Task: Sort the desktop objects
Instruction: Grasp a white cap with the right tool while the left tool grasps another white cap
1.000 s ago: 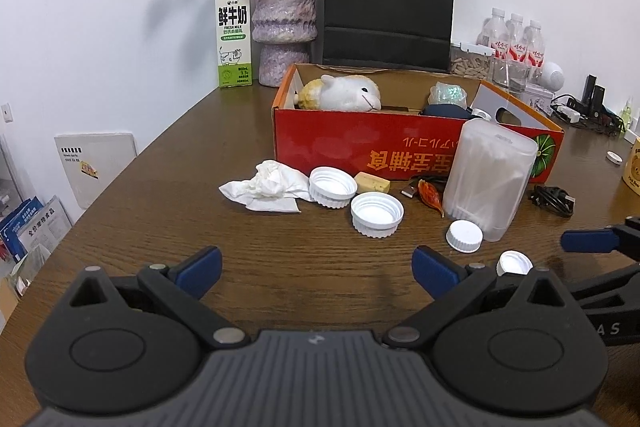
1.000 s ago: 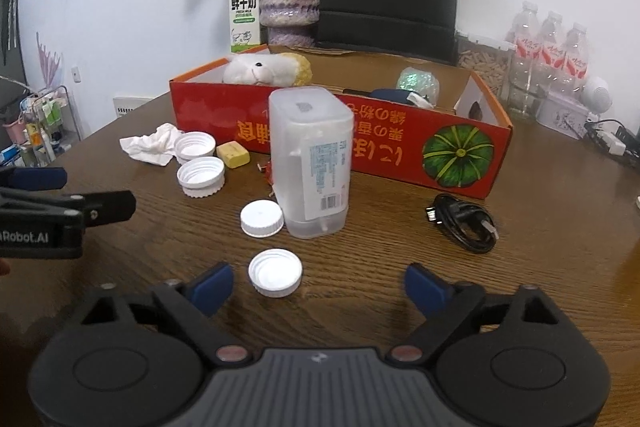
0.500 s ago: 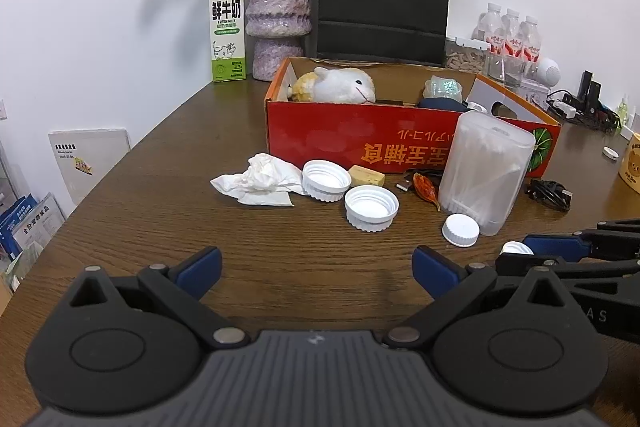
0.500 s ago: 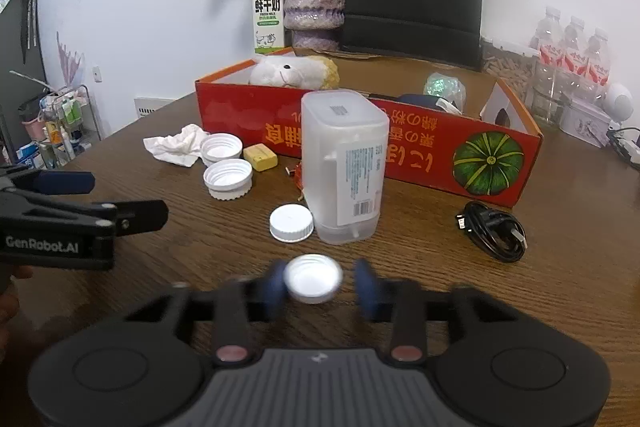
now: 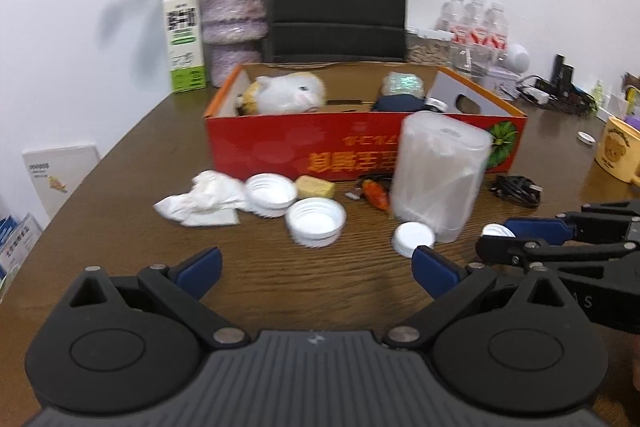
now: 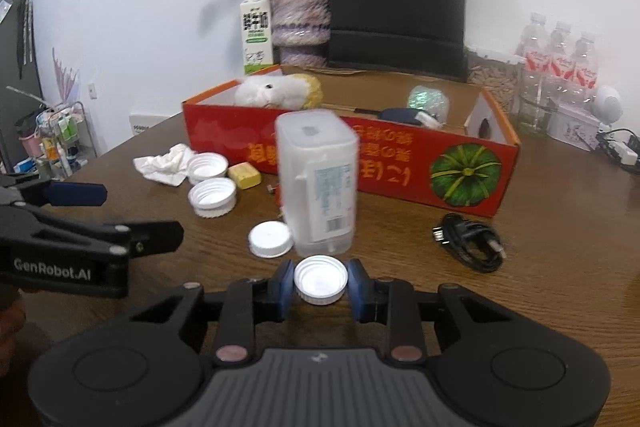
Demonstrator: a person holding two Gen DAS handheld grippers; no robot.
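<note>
Right gripper (image 6: 320,287) clenched on a small white plastic bottle cap (image 6: 320,279), ribbed around its rim, hollow side up, pinched between the two blue pads (image 6: 285,287) just above the wood-grain surface (image 6: 560,287). Left gripper (image 5: 316,267) released, blue-tipped fingers (image 5: 199,265) spread wide over bare brown wood, touching nothing. Just beyond the held cap, a tall translucent plastic container (image 6: 318,183) with rounded corners and a printed label, standing upright; beside its base, a flat smooth white lid (image 6: 270,239) lying top side up. Further left, two larger white threaded caps (image 6: 212,197), open side up, close together, with a yellow rounded block (image 6: 244,176) next to them and a crumpled white tissue (image 6: 162,165) at their far edge. Small orange item (image 5: 376,195) lying by the container's foot, too blurred to name. Coiled black cable (image 6: 470,241) to the right of the container. Behind all this, a long red cardboard box (image 6: 400,163) printed with a green pumpkin, open at the top, holding a fluffy white-and-yellow plush toy (image 6: 280,91) at one end and a dark item and a shiny crinkled wrapper at the other. At the back: milk carton (image 6: 257,31), marbled purple vase (image 6: 302,23) with dried roses, matte black paper bag (image 6: 398,7), shrink-wrapped water bottles (image 6: 560,67). Yellow mug (image 5: 618,155) at the far right edge in the left wrist view.
</note>
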